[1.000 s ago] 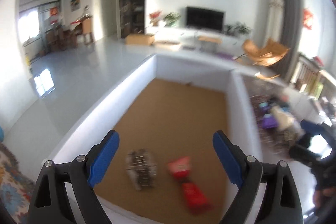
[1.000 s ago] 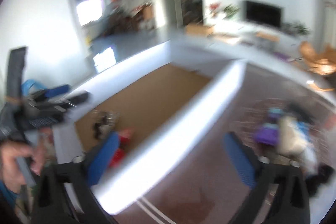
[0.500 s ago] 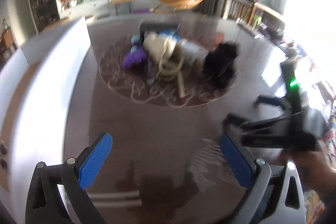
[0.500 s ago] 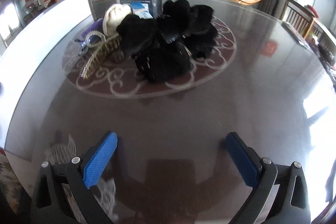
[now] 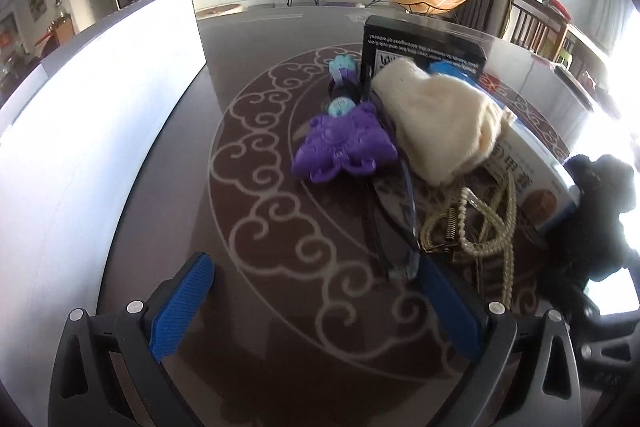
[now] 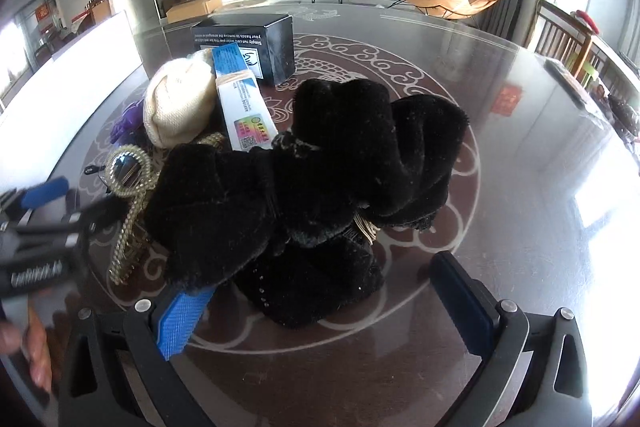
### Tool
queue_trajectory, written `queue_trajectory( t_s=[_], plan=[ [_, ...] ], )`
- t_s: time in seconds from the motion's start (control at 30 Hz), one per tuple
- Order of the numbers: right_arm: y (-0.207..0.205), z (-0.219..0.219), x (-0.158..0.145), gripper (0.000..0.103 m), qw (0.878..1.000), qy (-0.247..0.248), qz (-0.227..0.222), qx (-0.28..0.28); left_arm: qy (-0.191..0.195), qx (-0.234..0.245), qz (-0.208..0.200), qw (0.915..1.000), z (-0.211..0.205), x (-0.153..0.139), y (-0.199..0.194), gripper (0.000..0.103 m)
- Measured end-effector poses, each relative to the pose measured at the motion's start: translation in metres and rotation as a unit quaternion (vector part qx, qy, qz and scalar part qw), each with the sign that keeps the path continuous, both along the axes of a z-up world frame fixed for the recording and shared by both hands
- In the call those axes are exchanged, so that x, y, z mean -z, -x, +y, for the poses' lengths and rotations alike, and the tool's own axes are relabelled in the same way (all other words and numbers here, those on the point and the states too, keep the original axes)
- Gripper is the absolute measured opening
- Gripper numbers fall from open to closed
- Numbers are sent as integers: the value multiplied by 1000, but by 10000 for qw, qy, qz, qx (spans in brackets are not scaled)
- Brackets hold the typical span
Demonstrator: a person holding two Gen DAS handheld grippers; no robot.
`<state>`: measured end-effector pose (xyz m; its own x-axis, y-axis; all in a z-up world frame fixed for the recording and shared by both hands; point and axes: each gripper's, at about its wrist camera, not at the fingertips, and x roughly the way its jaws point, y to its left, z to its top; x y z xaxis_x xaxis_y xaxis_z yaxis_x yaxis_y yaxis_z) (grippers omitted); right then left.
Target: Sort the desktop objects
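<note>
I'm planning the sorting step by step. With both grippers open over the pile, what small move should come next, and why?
Probably lower the right gripper onto the black furry item: it lies on top of the pile, right ahead of the open jaws, covering the gold chain and long box.

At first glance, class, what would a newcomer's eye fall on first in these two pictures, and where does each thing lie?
The big black fluffy bundle dominates the right wrist view, heaped mid-table just ahead of the open right gripper. In the left wrist view the bright purple toy stands out on the swirl-patterned table, with a cream knitted hat right beside it and a black box behind.
</note>
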<state>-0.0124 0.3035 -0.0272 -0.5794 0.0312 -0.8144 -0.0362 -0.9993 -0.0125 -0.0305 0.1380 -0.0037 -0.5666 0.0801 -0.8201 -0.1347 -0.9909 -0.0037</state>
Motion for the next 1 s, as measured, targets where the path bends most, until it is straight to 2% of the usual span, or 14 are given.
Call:
queue_trajectory(
  t_s=[0.17,0.33,0.5,1.0],
  plan=[
    [0,0,0,103,10000,-1,0,-2,4,24,33,10000,4,3,3,103],
    [0,0,1,103,10000,-2,0,-2,9,-47,30,10000,9,6,25,103],
    [0,0,1,103,10000,-2,2,-2,7,-233,56,9997,12,5,21,103],
    [0,1,2,103,10000,-9,6,-9,-12,-241,53,9997,9,6,20,103]
  ],
)
